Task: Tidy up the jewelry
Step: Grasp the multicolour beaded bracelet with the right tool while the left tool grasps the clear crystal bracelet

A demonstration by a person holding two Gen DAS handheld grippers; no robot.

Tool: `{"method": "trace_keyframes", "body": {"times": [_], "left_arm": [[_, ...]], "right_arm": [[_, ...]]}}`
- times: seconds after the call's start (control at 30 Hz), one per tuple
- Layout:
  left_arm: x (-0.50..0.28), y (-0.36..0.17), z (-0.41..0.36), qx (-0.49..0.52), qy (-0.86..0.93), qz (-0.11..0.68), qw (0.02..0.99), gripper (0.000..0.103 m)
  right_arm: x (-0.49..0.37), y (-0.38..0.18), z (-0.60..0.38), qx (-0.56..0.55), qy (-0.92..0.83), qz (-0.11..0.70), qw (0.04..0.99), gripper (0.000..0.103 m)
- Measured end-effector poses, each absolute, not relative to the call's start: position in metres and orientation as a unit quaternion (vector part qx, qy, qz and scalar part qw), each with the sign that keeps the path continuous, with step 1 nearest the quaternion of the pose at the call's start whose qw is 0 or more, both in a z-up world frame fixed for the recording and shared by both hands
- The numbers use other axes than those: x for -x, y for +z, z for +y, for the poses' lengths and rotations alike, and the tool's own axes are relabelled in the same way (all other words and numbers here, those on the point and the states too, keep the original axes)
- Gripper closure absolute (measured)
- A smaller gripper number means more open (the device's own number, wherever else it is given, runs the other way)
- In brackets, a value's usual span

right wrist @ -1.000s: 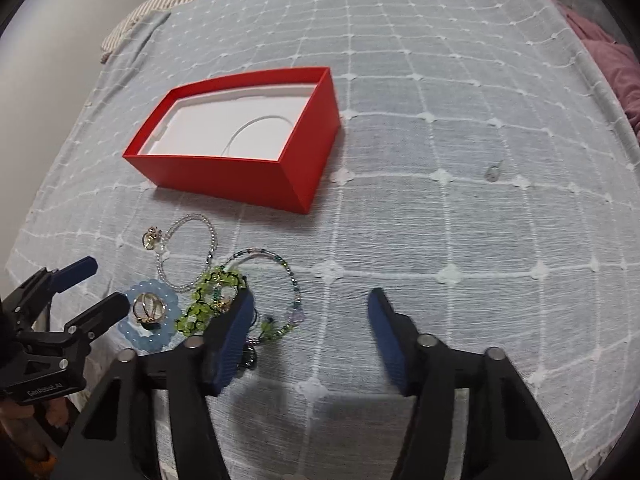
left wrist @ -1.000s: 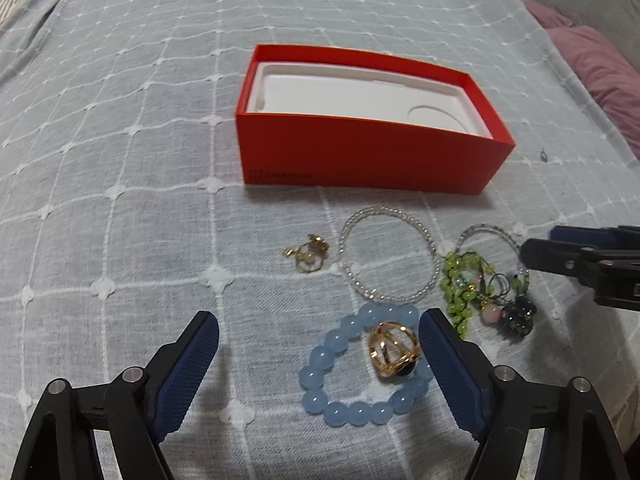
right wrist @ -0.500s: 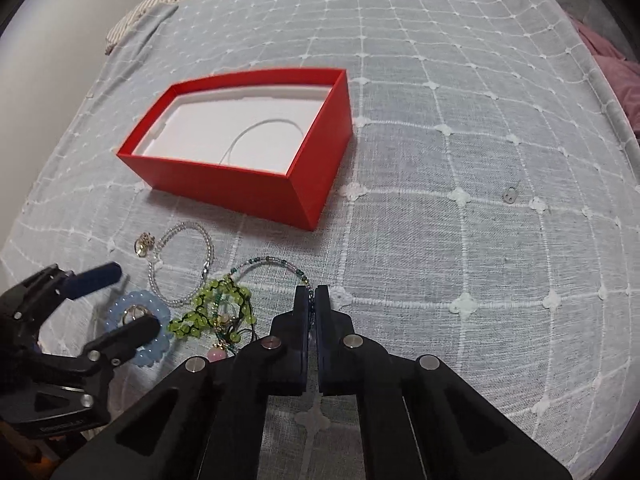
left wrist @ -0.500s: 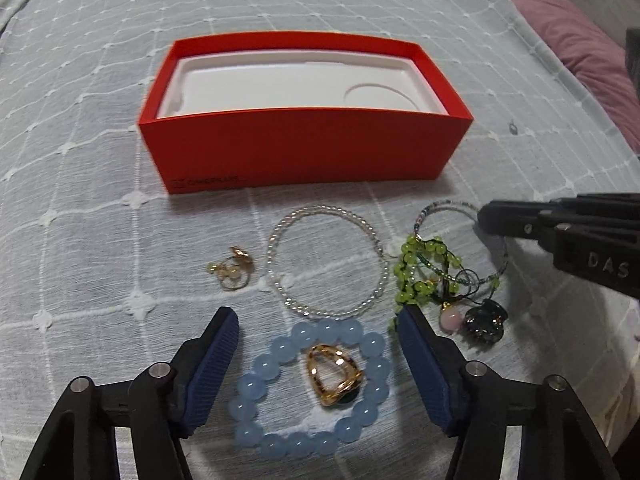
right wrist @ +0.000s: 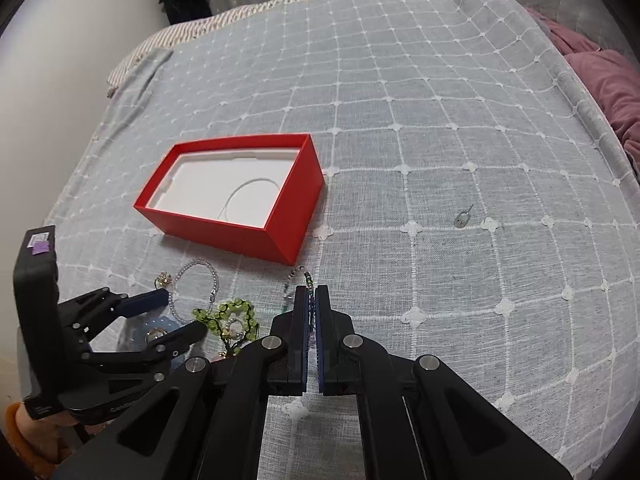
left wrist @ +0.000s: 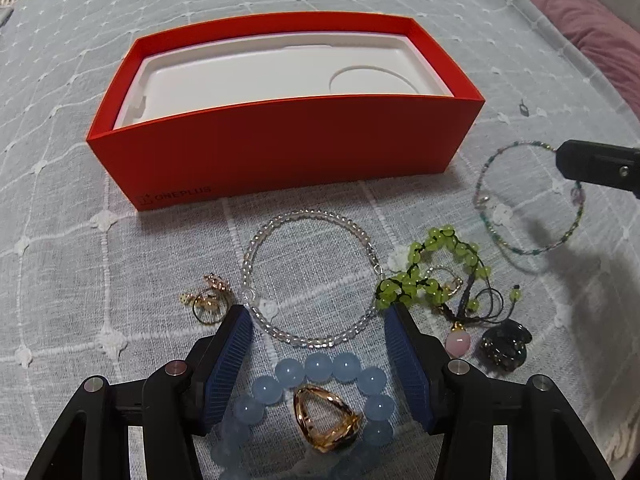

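Pinching thin beaded bracelet (left wrist: pixel 532 200), right hand-held gripper (right wrist: pixel 311 300) clamped; left hand-held gripper (left wrist: pixel 318 324) wide over blue bracelet (left wrist: pixel 316 376).

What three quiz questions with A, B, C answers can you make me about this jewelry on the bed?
1. What colour is the box? A red, B green, C black
2. Where is the gold ring? A in the box, B inside the loop of the blue bead bracelet, C on a pillow
3. What is the right gripper doing? A wide open, B holding the box, C shut on the thin beaded bracelet

Answers:
1 A: its walls are red around a white tray.
2 B: the blue beads go all round the ring.
3 C: its fingers are pressed together with the bracelet's beads at the tips.
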State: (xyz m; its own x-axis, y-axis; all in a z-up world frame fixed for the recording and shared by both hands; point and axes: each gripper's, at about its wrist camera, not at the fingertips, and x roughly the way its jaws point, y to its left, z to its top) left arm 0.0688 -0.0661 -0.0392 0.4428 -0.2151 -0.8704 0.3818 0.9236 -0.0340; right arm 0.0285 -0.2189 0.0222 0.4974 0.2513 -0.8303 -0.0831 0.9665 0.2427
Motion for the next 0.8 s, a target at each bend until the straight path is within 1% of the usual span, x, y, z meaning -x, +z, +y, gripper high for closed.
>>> {"method": "trace_keyframes", "body": {"times": [0.1,0.17,0.2,0.23,0.3,0.37,0.4,0.43,0.57,0.6,0.63,0.7,0.8], "left_arm": [[-0.07,-0.038,-0.066,-0.088,-0.167,0.494,0.849,0.054],[-0.072,-0.039,-0.064,-0.084,-0.169,0.494,0.849,0.056],[-0.072,-0.039,-0.063,-0.084,-0.168,0.494,0.849,0.058],[-0.072,-0.039,-0.063,-0.087,-0.165,0.493,0.85,0.069],[-0.07,-0.039,-0.057,-0.091,-0.154,0.489,0.854,0.084],[-0.072,-0.038,-0.051,-0.074,-0.155,0.493,0.853,0.087],[-0.073,-0.038,-0.048,-0.065,-0.152,0.495,0.853,0.094],[-0.074,-0.038,-0.046,-0.061,-0.15,0.495,0.853,0.096],[-0.079,-0.035,-0.031,-0.011,-0.162,0.505,0.848,0.096],[-0.081,-0.035,-0.026,0.007,-0.165,0.509,0.845,0.094],[-0.082,-0.035,-0.023,0.018,-0.166,0.512,0.842,0.091],[-0.083,-0.034,-0.016,0.04,-0.162,0.513,0.842,0.071],[-0.087,-0.036,-0.012,0.053,-0.149,0.513,0.843,0.07]], "right_arm": [[-0.027,0.022,-0.219,-0.085,0.099,0.494,0.86,0.101],[-0.026,0.02,-0.218,-0.084,0.099,0.495,0.859,0.101],[-0.026,0.02,-0.218,-0.083,0.099,0.496,0.859,0.101],[-0.026,0.02,-0.218,-0.083,0.1,0.496,0.859,0.101],[-0.026,0.021,-0.217,-0.082,0.1,0.495,0.859,0.101],[-0.026,0.021,-0.217,-0.082,0.1,0.494,0.86,0.101],[-0.026,0.022,-0.216,-0.083,0.101,0.493,0.86,0.101],[-0.026,0.022,-0.216,-0.083,0.102,0.493,0.86,0.101],[-0.025,0.022,-0.215,-0.083,0.105,0.493,0.86,0.101],[-0.025,0.022,-0.214,-0.083,0.106,0.493,0.86,0.101],[-0.025,0.022,-0.214,-0.084,0.107,0.493,0.859,0.101],[-0.025,0.022,-0.213,-0.084,0.108,0.493,0.859,0.101],[-0.025,0.021,-0.212,-0.083,0.108,0.494,0.859,0.101]]}}
